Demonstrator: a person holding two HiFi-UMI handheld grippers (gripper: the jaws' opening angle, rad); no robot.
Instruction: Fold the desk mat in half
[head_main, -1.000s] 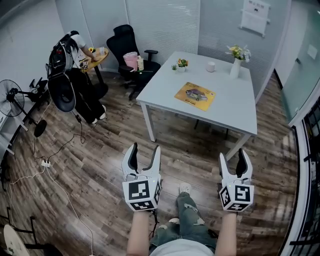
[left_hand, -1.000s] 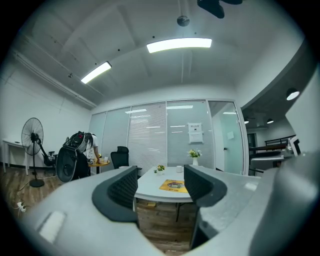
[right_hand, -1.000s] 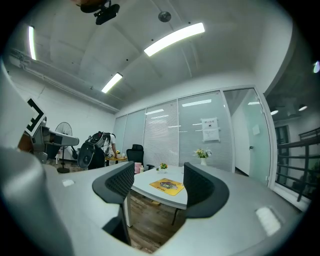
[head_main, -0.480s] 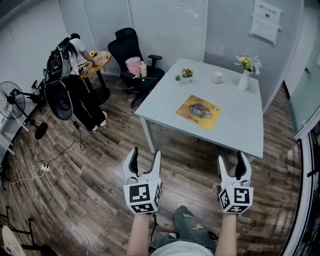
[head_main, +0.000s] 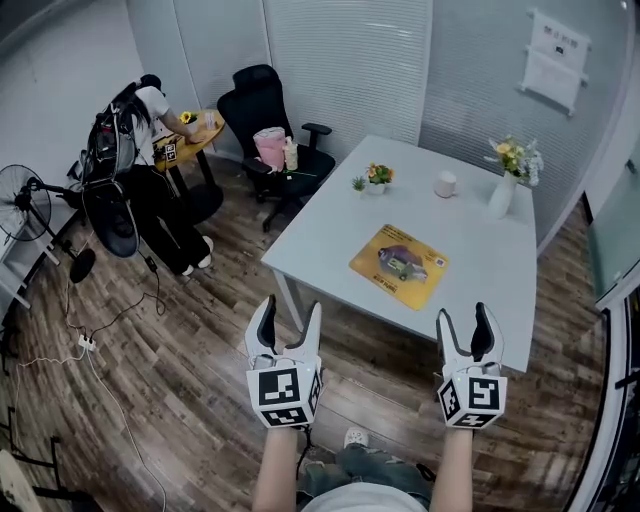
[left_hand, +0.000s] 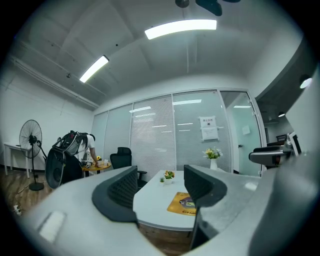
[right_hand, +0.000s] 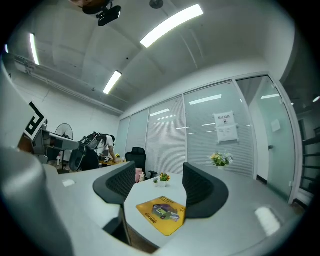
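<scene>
Left tongs (head_main: 289, 306) and right tongs (head_main: 463, 317) both released, jaws apart, nothing between them. We hold them side by side above the wood floor (head_main: 190, 340), short of the white surface (head_main: 320, 235). Yellow desk mat (head_main: 399, 264) lies flat and unfolded on it toward the near edge, well apart from both tongs. Potted plant (head_main: 377, 177), cup (head_main: 445, 185) and flower vase (head_main: 501, 193) stand further back.

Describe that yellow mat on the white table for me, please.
The mat is a thin yellow rectangle with a darker picture printed in its middle. It lies flat and unfolded on the white table, near the front edge and at a slant to it. Nothing else rests on it or touches it.
</scene>
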